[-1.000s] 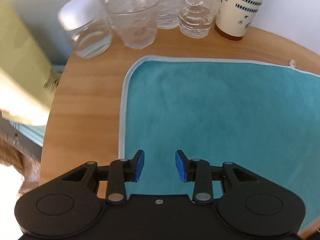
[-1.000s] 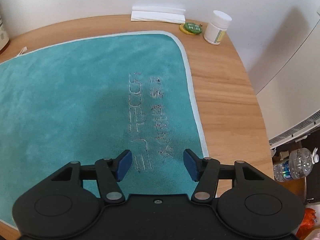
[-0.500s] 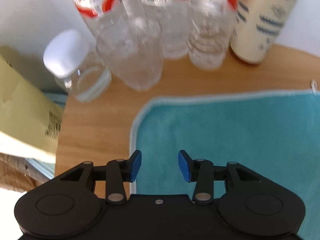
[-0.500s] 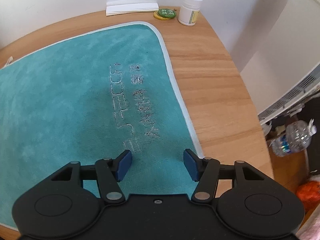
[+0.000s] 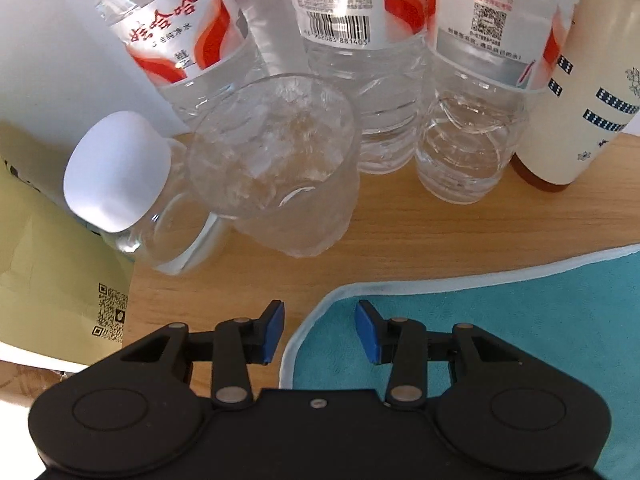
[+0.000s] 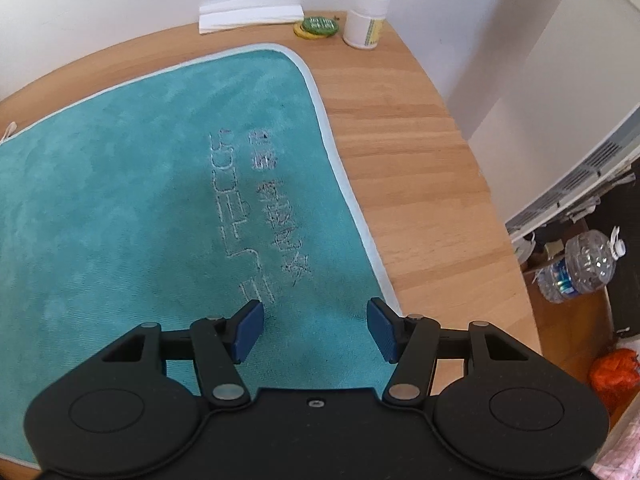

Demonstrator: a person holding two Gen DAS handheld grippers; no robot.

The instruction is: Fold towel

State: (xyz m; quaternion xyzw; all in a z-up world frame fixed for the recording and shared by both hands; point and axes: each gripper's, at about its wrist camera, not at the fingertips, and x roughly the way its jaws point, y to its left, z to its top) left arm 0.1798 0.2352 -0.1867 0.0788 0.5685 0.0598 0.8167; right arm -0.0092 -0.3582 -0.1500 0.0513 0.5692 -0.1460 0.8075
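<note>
A teal towel (image 6: 120,208) with a pale hem and stitched lettering lies flat on a round wooden table (image 6: 404,152). In the left wrist view its far left corner (image 5: 320,304) sits between the blue pads of my left gripper (image 5: 320,330), which stands open over the corner. In the right wrist view my right gripper (image 6: 316,328) is open above the towel's right side, its right pad near the right hem (image 6: 376,264). Neither gripper holds anything.
Close beyond the left gripper stand a clear glass (image 5: 276,160), a white-capped jar (image 5: 120,176), three water bottles (image 5: 352,60) and a cream cup (image 5: 576,112). Far right on the table lie folded white paper (image 6: 248,12), a green lid (image 6: 318,26) and a white pill bottle (image 6: 366,16).
My left gripper has moved forward and left across the towel until its far left corner lies between the pads, and the bottles loom closer. My right gripper has shifted toward the right hem.
</note>
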